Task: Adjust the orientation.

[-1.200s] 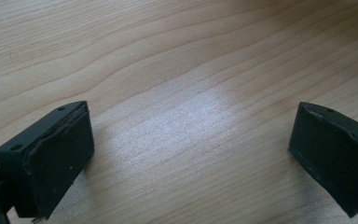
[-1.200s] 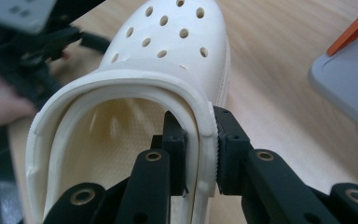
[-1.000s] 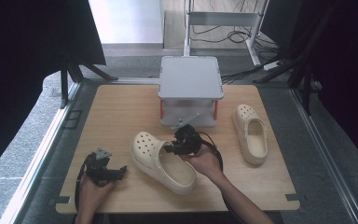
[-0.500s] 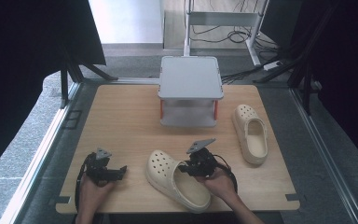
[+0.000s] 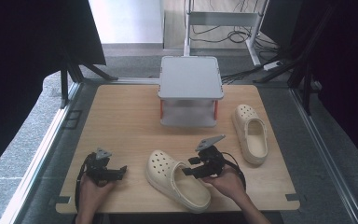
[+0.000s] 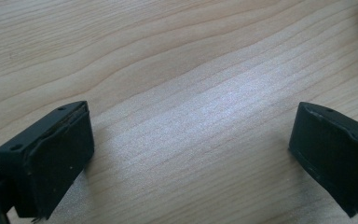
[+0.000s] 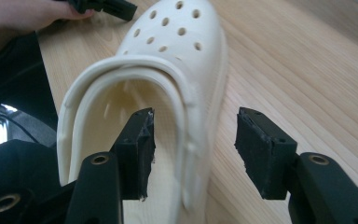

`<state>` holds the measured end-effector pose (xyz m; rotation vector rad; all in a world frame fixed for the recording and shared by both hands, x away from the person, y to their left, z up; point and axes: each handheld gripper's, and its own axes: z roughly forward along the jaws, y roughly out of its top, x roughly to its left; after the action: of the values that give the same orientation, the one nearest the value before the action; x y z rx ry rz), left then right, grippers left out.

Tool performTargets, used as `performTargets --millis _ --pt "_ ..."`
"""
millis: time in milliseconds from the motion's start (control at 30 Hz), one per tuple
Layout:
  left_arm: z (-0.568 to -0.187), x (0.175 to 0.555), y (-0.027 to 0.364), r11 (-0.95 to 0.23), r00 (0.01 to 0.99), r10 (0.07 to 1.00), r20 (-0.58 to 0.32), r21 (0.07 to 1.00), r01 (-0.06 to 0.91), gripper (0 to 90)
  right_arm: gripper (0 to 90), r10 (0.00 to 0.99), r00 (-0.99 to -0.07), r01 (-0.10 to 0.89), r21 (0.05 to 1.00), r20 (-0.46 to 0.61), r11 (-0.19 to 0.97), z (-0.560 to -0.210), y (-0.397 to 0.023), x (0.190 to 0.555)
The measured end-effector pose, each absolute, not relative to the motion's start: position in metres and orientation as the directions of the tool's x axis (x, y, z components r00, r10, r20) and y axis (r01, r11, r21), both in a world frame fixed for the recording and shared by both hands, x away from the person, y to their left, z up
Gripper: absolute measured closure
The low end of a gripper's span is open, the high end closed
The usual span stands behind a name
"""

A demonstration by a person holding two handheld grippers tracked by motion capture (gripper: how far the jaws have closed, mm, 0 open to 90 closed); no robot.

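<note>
Near the worktop's (image 5: 121, 116) front edge, the person's left gripper (image 5: 114, 173) rested by the front left corner, its jaws spread wide over bare wood with nothing between them. Just right of the middle of that front edge lay the cream-coloured perforated foam clog (image 5: 177, 179), toe pointing toward the back left. The right gripper (image 7: 193, 140) straddled the clog's side wall at the heel opening: one of the jaws stood inside the shoe, the other outside, a clear gap between them. They looked open and not pinching, though whether the inner jaw touched the wall was hard to tell.

Such a clog would probably be light, springy and a little slick, so a pinch on the thicker rim or the heel strap (image 7: 121, 74) should hold better than one on the rounded toe, and the wall would likely flex under pressure.

Farther back, a second matching cream clog (image 5: 251, 133) lay near the right edge. Toward the back edge, about centre, stood a small grey two-tier rack with orange posts (image 5: 189, 91).
</note>
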<state>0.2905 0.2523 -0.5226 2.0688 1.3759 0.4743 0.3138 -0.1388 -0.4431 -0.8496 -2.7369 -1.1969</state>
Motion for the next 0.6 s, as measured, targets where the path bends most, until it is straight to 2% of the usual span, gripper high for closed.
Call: performTargets --millis 233,600 --pt "-0.523 0.291 0.252 -0.281 0.398 0.917 -0.033 0.655 0.701 0.0 43.2 0.535 -0.808 0.534 0.691 0.247 0.488 -0.433 -0.178 0.317" --pt "-0.523 0.290 0.252 -0.281 0.398 0.917 -0.033 0.655 0.701 0.0 38.8 0.729 -0.667 0.591 0.704 0.153 0.393 -0.426 -0.253 0.329"
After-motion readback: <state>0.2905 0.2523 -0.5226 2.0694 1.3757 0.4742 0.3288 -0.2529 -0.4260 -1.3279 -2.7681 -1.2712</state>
